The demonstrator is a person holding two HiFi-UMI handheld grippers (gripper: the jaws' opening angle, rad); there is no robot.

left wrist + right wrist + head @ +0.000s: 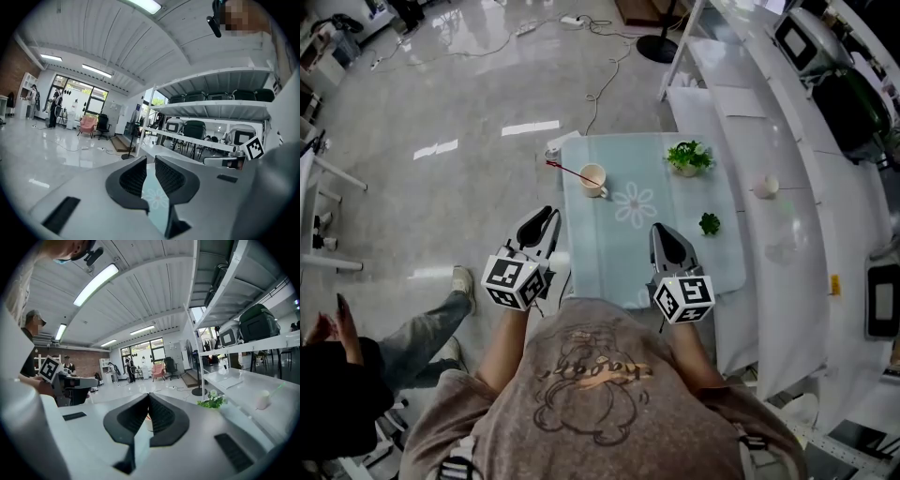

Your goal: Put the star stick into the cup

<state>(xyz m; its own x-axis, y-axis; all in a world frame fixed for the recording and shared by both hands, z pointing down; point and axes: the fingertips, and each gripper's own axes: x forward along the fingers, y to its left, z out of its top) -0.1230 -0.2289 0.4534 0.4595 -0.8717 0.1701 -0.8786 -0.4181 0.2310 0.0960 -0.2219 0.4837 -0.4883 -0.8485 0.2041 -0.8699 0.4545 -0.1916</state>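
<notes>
A cream cup (592, 178) stands at the far left of the pale teal tablecloth (694, 262). A thin red star stick (566, 171) slants from the cup's rim out to the left, past the table edge. Both grippers hang at the near edge, well short of the cup. My left gripper (549, 223) (150, 160) is just off the table's left side. A narrow gap shows between its jaws, with only the cloth behind it. My right gripper (662, 234) (149, 396) has its tips touching and holds nothing. A sliver of the cup (147, 423) shows below those tips.
A small potted plant (688, 157) (212, 401) stands at the cloth's far right, and a green sprig (709, 223) lies nearer. White shelving (787, 244) with a pale round object (766, 187) runs along the right. A person (356, 366) sits on the floor at lower left.
</notes>
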